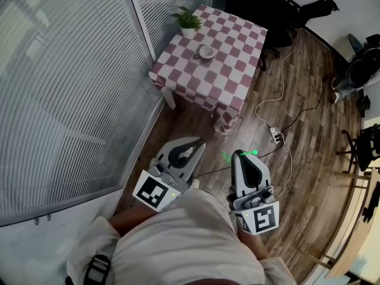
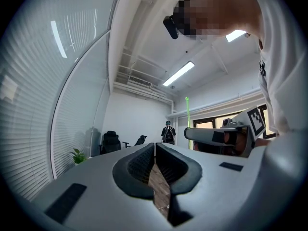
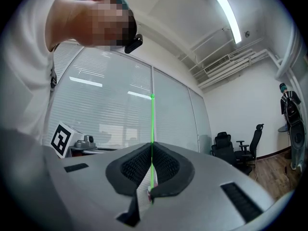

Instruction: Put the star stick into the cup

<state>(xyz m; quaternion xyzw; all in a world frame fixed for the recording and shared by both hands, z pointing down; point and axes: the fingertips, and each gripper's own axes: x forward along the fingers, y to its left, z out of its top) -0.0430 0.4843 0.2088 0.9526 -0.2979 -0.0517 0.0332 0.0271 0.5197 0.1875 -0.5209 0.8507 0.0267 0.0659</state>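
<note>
A thin green star stick (image 3: 152, 124) stands straight up between the closed pads of my right gripper (image 3: 152, 145); its star end is not visible. In the head view my right gripper (image 1: 240, 154) is held close to the person's body over the wood floor, with the stick's green tip (image 1: 253, 152) beside it. My left gripper (image 1: 198, 142) hangs to its left, shut and empty, jaw tips touching (image 2: 155, 144). The white cup (image 1: 206, 52) sits on a checked table (image 1: 231, 76) far ahead, well away from both grippers.
A small potted plant (image 1: 189, 21) stands on the table behind the cup. A glass wall with blinds (image 1: 65, 88) runs along the left. A power strip with cable (image 1: 276, 135) lies on the floor right of the table. Office chairs (image 1: 297, 10) stand beyond.
</note>
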